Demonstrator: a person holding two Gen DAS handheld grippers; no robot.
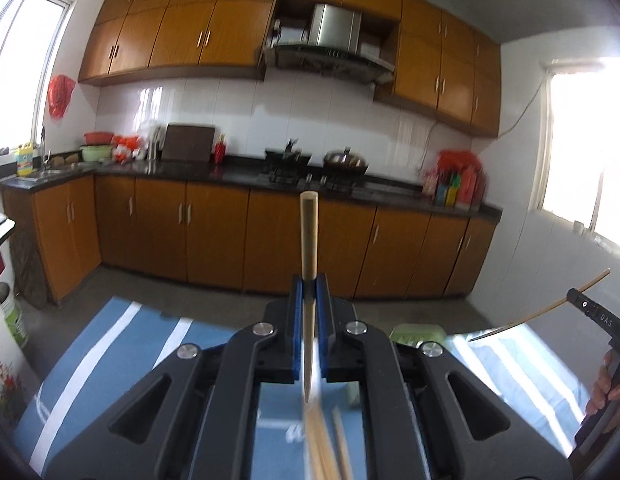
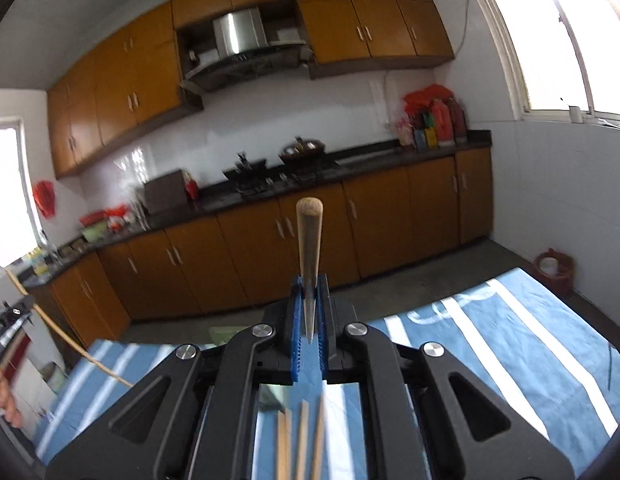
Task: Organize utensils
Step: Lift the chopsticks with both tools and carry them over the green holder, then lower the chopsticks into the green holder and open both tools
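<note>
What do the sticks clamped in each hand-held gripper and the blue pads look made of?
Tapered pale chopstick in the left hand-held gripper: looks like bamboo or wood, matte tan. The right hand-held gripper holds a similar one. Ridged blue pads: probably rubber or soft plastic.

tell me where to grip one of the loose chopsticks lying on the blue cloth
Take a loose chopstick near the middle of its shaft, coming from above with the pads across its width. They lie flat and close together on the blue striped cloth, so only the long sides are free. Both hand-held grippers, left and right, already clamp a chopstick each.
</note>
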